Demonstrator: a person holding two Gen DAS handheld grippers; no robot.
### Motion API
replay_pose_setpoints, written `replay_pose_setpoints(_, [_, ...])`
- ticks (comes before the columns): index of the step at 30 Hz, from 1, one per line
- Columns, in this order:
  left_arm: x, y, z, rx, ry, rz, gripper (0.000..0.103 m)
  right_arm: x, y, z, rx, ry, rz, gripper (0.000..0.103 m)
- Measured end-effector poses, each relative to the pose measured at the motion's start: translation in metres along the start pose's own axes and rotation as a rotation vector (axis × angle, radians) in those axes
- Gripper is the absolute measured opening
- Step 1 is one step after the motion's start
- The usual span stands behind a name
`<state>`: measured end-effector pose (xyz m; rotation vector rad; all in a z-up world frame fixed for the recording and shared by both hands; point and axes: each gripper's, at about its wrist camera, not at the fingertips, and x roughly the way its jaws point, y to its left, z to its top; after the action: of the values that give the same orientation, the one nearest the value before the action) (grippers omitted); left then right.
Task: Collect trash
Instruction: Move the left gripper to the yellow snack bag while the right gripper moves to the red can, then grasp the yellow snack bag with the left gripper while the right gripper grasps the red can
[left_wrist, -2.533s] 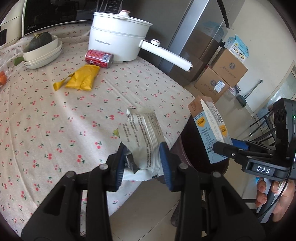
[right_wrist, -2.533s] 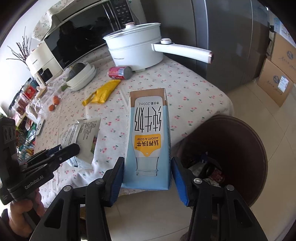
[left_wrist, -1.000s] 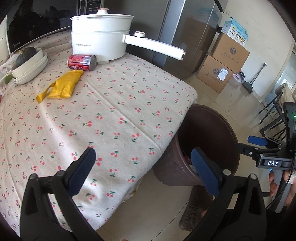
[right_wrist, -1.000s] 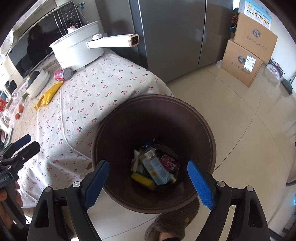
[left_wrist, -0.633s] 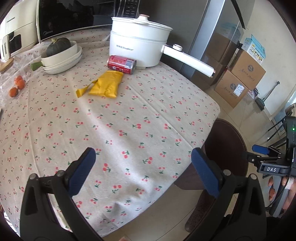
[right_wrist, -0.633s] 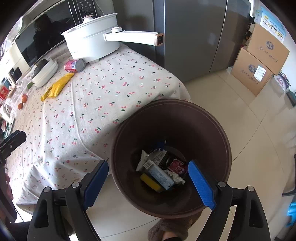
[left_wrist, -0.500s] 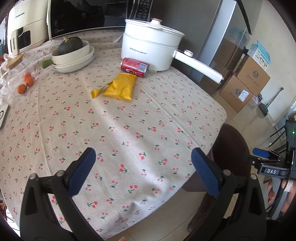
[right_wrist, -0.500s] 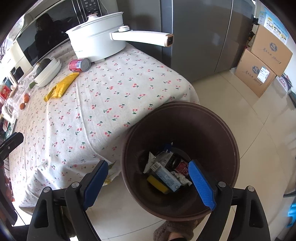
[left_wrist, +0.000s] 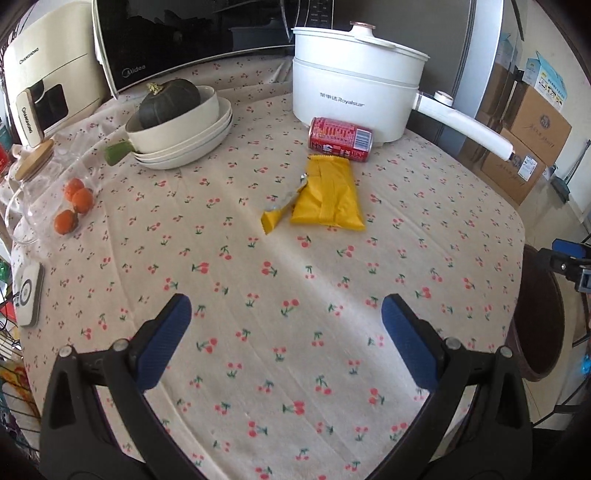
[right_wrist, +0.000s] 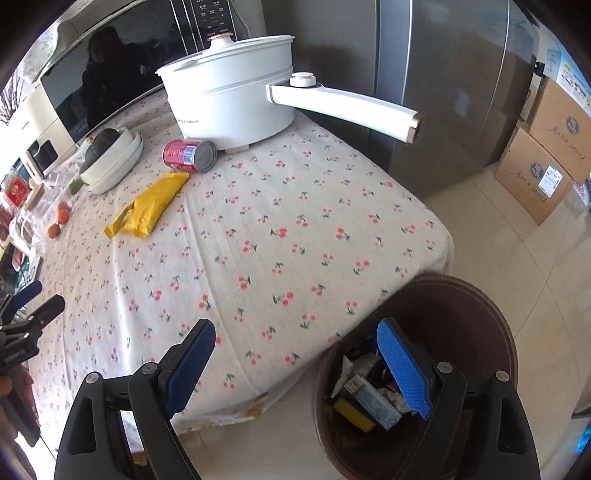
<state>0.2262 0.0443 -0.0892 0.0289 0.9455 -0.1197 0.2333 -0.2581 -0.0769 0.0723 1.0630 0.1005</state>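
A yellow snack wrapper (left_wrist: 327, 197) lies on the cherry-print tablecloth (left_wrist: 258, 280), with a red soda can (left_wrist: 340, 139) on its side just behind it. Both also show in the right wrist view, the wrapper (right_wrist: 153, 206) and the can (right_wrist: 190, 155). My left gripper (left_wrist: 286, 332) is open and empty over the near part of the table. My right gripper (right_wrist: 299, 365) is open and empty at the table's corner, above the brown trash bin (right_wrist: 480, 332), which holds a milk carton (right_wrist: 371, 400) and other trash.
A white electric pot (left_wrist: 354, 94) with a long handle (right_wrist: 343, 105) stands behind the can. Stacked bowls with a dark squash (left_wrist: 177, 125), small oranges (left_wrist: 74, 208) and a microwave (left_wrist: 192, 40) are at the left and back. Cardboard boxes (right_wrist: 546, 155) stand on the floor.
Both grippers have let go of their trash, the packet and the milk carton, which now lie in the bin. Both have since swung back from the bin toward the table.
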Motion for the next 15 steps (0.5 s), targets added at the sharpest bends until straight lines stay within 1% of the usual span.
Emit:
replay_pose_setpoints(3, [0.026, -0.008, 0.023, -0.024, -0.003, -0.057, 0.102, 0.016, 0.01, 0.015, -0.038, -0.011, -0.01, 0.091])
replay_pose_setpoints(5, [0.043, -0.02, 0.04, -0.009, -0.014, -0.08, 0.102, 0.027, 0.013, 0.023, -0.059, -0.017, -0.012, 0.091])
replay_pose_setpoints(9, [0.082, -0.04, 0.067, 0.047, -0.009, -0.039, 0.102, 0.045, 0.014, 0.031, -0.082, -0.032, -0.021, 0.091])
replay_pose_setpoints(11, [0.102, -0.042, 0.074, 0.053, 0.017, -0.055, 0.102, 0.052, 0.011, 0.033, -0.087, -0.042, -0.029, 0.091])
replay_pose_setpoints(13, [0.115, -0.042, 0.076, 0.066, 0.033, -0.077, 0.098, 0.059, 0.011, 0.036, -0.088, -0.042, -0.035, 0.091])
replay_pose_setpoints(15, [0.121, -0.04, 0.076, 0.075, 0.045, -0.087, 0.081, 0.066, 0.011, 0.038, -0.086, -0.037, -0.042, 0.091])
